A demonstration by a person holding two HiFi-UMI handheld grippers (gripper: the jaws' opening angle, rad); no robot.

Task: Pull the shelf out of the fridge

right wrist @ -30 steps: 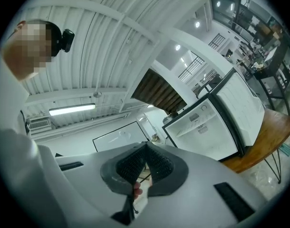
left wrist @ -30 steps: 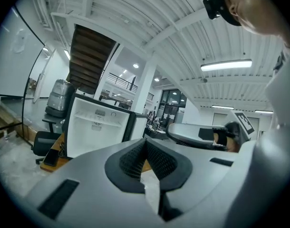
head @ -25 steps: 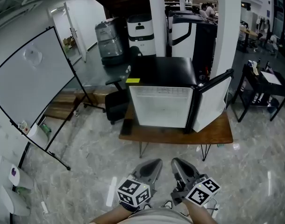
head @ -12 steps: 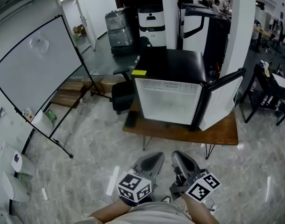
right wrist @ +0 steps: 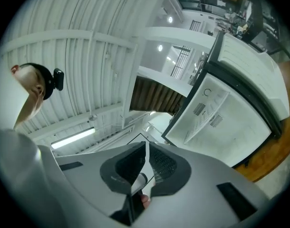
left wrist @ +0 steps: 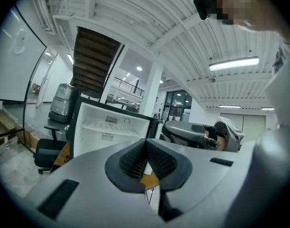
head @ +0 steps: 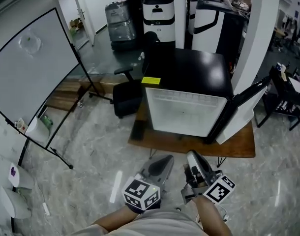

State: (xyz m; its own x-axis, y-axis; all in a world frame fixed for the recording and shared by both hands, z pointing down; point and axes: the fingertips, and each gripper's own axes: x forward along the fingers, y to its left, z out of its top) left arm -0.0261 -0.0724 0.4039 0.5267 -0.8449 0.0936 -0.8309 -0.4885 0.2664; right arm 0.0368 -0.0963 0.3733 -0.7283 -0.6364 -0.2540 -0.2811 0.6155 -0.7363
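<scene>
Item: wire shelf [left wrist: 109, 128], seated inside the open mini fridge [head: 185, 113], well ahead of both claws. My left gripper [head: 164, 160] and right gripper [head: 193, 157]: jaws together, empty, held low; I judge the approach not yet begun. Fridge stands on a wooden table [head: 238, 149].

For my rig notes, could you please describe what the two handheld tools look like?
The left tool and right tool share smooth grey shells with black ribbed pads. Each carries a white cube with black square markers.
</scene>
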